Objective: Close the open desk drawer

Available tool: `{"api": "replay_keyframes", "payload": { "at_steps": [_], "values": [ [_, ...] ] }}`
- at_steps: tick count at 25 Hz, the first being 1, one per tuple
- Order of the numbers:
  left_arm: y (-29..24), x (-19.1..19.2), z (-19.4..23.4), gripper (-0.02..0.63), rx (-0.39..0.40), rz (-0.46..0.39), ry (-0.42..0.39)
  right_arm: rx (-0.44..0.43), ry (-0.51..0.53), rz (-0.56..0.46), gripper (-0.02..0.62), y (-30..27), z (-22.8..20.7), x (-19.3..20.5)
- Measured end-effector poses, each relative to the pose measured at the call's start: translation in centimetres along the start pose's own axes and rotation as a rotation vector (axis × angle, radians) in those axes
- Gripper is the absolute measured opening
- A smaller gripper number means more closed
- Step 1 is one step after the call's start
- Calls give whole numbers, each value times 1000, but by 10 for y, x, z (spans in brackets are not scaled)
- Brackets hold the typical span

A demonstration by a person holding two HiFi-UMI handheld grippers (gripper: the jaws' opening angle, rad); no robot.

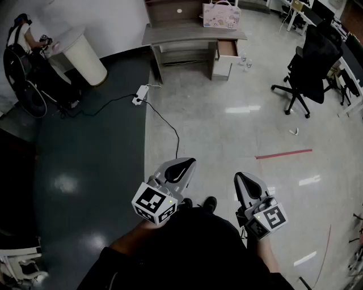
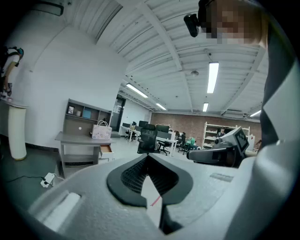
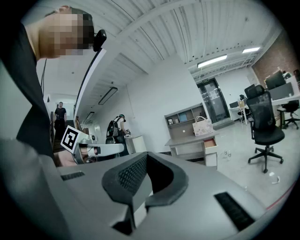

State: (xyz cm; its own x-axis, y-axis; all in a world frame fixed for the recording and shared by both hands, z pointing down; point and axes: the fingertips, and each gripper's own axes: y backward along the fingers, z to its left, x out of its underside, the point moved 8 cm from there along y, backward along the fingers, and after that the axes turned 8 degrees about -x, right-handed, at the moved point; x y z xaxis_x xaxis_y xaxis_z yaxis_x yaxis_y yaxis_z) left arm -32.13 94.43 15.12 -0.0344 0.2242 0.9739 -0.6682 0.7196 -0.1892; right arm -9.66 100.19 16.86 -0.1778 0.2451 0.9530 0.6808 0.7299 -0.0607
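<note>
Both grippers sit low, close to the person's body. Left gripper (image 1: pixel 182 165) and right gripper (image 1: pixel 245 181) each have jaws pressed together, nothing between them. Desk (image 1: pixel 193 33) stands far off by the wall. Its drawer (image 1: pixel 228 48) juts open at the desk's right end, well apart from both grippers. Pink bag (image 1: pixel 221 13) rests on the desktop. Black office chair (image 1: pixel 311 63) far right.

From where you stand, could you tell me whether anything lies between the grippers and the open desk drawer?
Nothing visible blocks the way: bare floor runs from the left gripper and right gripper to the open drawer. The cable and power strip lie left of that line, the office chair well right.
</note>
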Motion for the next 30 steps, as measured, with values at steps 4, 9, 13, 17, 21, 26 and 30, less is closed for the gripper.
{"api": "replay_keyframes", "payload": {
  "at_steps": [4, 9, 13, 17, 21, 26, 30],
  "values": [
    [-14, -4, -3, 6, 14, -6, -10, 7, 18, -13, 11, 1, -12, -7],
    [-31, -3, -10, 6, 26, 1, -16, 25, 15, -29, 11, 12, -29, -10],
    [-51, -4, -13, 6, 36, 8, -15, 9, 60, -35, 12, 16, -40, -16],
    [-74, -4, -25, 6, 46, 6, -8, 14, 50, -57, 12, 33, -57, -20],
    [-100, -5, -29, 6, 41, 1, 9, 16, 7, -49, 14, 42, -84, -20],
    [-138, -6, -22, 6, 45, 7, 6, 2, -13, -42, 14, 31, -118, -19],
    [-177, -11, 3, 6, 45, 0, 14, -2, -32, -30, 14, 4, -152, -24]
  ]
}}
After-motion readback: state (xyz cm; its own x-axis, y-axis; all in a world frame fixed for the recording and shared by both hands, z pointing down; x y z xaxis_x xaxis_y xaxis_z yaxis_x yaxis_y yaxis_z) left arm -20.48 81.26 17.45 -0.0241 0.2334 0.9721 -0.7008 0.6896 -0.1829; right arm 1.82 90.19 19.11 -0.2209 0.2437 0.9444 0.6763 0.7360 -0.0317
